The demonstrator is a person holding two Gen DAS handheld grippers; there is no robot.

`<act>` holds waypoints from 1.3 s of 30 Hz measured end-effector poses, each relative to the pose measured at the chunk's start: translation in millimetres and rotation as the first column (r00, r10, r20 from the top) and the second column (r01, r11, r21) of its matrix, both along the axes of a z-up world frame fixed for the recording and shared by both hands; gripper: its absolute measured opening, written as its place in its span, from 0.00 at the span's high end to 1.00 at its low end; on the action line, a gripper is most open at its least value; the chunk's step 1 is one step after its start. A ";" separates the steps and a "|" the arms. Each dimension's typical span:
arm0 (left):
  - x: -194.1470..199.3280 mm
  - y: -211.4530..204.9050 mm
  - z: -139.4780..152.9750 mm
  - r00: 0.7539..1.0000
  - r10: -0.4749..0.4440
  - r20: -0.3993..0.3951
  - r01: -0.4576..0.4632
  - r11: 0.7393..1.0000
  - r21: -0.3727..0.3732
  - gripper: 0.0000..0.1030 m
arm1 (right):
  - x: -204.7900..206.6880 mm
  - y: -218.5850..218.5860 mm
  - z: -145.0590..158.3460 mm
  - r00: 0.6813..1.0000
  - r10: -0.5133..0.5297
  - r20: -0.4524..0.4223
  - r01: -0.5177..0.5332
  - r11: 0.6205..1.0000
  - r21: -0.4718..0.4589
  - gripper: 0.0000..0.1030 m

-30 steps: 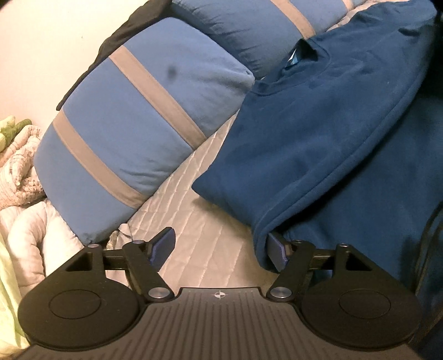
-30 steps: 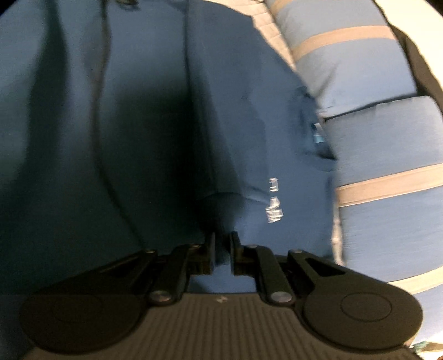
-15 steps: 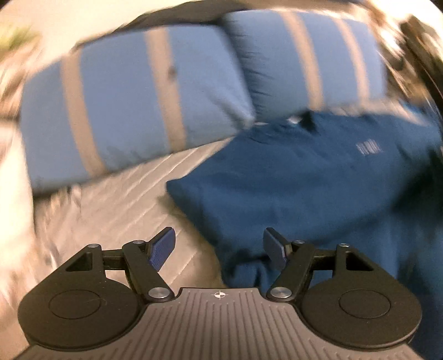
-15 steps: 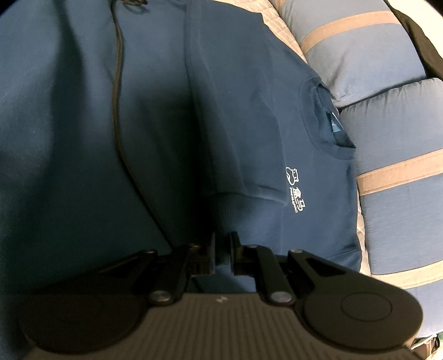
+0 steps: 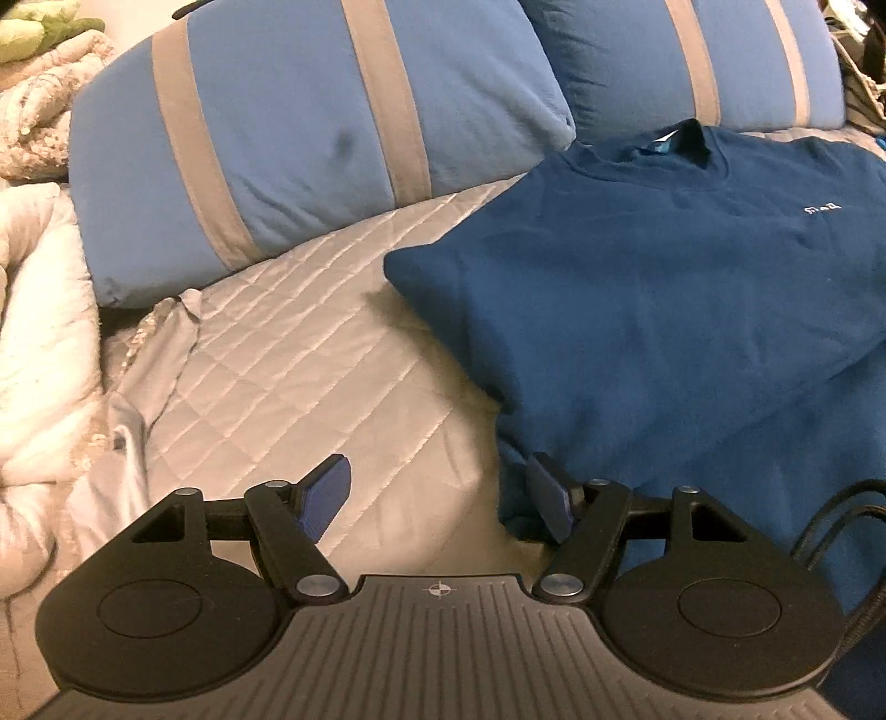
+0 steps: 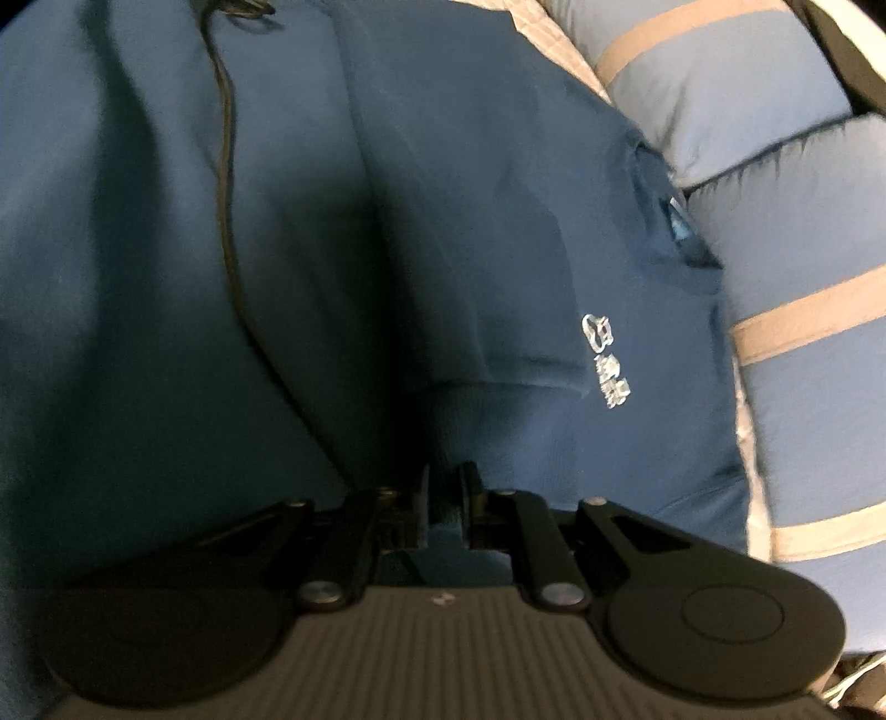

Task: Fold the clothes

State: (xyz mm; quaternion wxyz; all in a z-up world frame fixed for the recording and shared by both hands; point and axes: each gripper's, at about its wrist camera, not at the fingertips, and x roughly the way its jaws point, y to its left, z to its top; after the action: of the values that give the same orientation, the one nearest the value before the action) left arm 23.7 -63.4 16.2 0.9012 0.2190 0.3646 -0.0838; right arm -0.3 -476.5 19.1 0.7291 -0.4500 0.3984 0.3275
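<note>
Sweatshirt [image 5: 653, 288], dark blue, lies on a quilted grey bedspread [image 5: 310, 376], neck opening toward the pillows, partly folded with one side doubled over the chest.

Left wrist view, near: left gripper [image 5: 437, 498] with jaws spread wide, nothing between them. Left blue pad over bare quilt; right pad at the near edge of the sweatshirt, contact unclear. Black cable [image 5: 830, 531] loops at the right edge over the blue cloth.

Right wrist view, near: right gripper [image 6: 446, 501] pinched tight on a ribbed cuff [image 6: 487, 421], a fold of the blue knit showing between the narrow jaws. Beyond the cuff, the sleeve runs up over the body of the garment. White chest logo [image 6: 606, 360] just right of the cuff seam. Thin black cord [image 6: 227, 183] trails across the cloth on the left, in shadow.

Farther: neckline with light blue tag [image 5: 662, 145] against two blue pillows with grey stripes [image 5: 310, 144].

Far left: cream blanket [image 5: 39, 343] bunched beside the bedspread; something green [image 5: 39, 33] at the top corner, too small to identify.
</note>
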 end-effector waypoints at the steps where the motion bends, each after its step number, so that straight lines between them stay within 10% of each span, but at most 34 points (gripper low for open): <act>1: -1.2 0.6 5.1 1.000 0.001 -0.002 -0.001 1.000 0.005 0.32 | 0.5 -1.2 0.5 1.000 -0.007 0.004 0.007 1.000 0.004 0.63; 5: -6.8 7.2 29.5 1.000 0.011 0.009 -0.011 0.999 0.041 0.32 | -5.3 -16.9 18.5 0.990 -0.065 0.127 0.055 0.995 0.082 0.12; 8: -7.8 16.2 57.4 0.999 0.027 0.033 -0.028 0.999 0.025 0.32 | -2.7 -38.4 45.6 0.962 -0.192 0.194 0.147 0.964 0.222 0.03; 25: 0.9 -37.7 251.4 0.946 0.013 0.325 0.044 0.985 -0.170 0.26 | 30.2 -191.3 197.0 0.545 -0.823 0.157 0.436 0.438 0.786 0.00; 29: 0.1 -85.4 260.4 0.935 -0.072 0.348 0.138 0.976 -0.170 0.26 | 13.5 -224.1 225.5 0.459 -0.873 0.167 0.417 0.377 0.827 0.00; 39: -15.5 -177.6 231.0 0.904 -0.232 0.358 0.325 0.918 -0.226 0.26 | -40.6 -274.2 250.7 0.364 -0.908 0.209 0.426 0.362 0.829 0.00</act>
State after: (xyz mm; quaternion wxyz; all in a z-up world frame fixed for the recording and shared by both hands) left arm 8.1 -241.0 247.2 0.9489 0.1500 0.1604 -0.2267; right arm -40.9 -750.7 269.8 0.9863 -0.0197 0.1323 -0.0966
